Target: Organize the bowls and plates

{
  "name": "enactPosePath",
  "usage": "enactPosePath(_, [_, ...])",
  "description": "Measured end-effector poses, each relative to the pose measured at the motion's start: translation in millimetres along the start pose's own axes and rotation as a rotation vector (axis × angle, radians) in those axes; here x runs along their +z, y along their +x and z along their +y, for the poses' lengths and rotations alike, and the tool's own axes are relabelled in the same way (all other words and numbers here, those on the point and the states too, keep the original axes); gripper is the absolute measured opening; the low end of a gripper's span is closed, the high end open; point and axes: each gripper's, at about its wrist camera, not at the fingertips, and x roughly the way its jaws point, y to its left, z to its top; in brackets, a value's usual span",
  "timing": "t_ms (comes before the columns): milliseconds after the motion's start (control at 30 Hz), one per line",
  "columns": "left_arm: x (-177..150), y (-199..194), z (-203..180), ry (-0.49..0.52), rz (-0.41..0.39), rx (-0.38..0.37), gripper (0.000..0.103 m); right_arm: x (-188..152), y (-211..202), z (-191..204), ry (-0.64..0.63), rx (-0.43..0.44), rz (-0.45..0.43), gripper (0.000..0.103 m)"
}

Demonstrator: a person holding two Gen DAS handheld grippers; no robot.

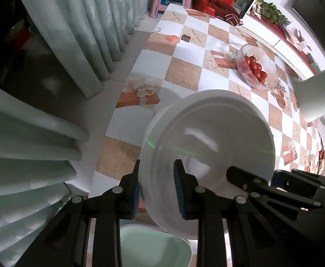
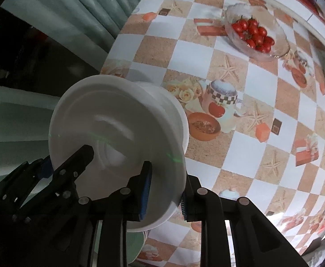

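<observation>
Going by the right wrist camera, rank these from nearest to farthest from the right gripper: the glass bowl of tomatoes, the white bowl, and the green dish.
1. White bowl: clamped at its rim by the right gripper.
2. Green dish: just below the white bowl, at the table's near edge.
3. Glass bowl of tomatoes: far across the checkered table, upper right.

Glass dish (image 1: 257, 66) of cherry tomatoes (image 2: 253, 35) on checkered tablecloth (image 2: 229, 151).

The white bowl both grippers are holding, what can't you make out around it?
- Left wrist view: the green bowl below is partly hidden by the white bowl and the left gripper.
- Right wrist view: the white bowl's far side is hidden by its own body; the right gripper covers its near rim.
- Both views: the bowl's inside is motion-blurred.
</observation>
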Motion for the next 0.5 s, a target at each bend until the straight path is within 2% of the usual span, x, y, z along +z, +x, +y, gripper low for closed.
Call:
enactPosePath(167, [3,7,-1,0.007,0.004,0.007,0.028,7,6,-2,0.000,0.002,0.003,0.025])
enactPosePath(267, [4,9,0,0.002,0.008,-0.004,0.032,9,11,-5,0.010,0.016,0.015,0.025])
enactPosePath(333, [4,10,0,0.003,0.008,-0.001,0.040,11,12,-7,0.009,0.020,0.020,0.025])
enactPosePath(400, [5,10,0,0.007,-0.002,0.028,0.052,11,13,-8,0.010,0.019,0.023,0.025])
enactPosePath(467, [6,10,2,0.003,-0.007,0.048,0.057,12,15,-11,0.020,0.009,0.028,0.032])
enactPosePath(500, [7,10,4,-0.003,-0.006,0.056,0.061,12,15,-14,0.029,0.001,0.028,0.042])
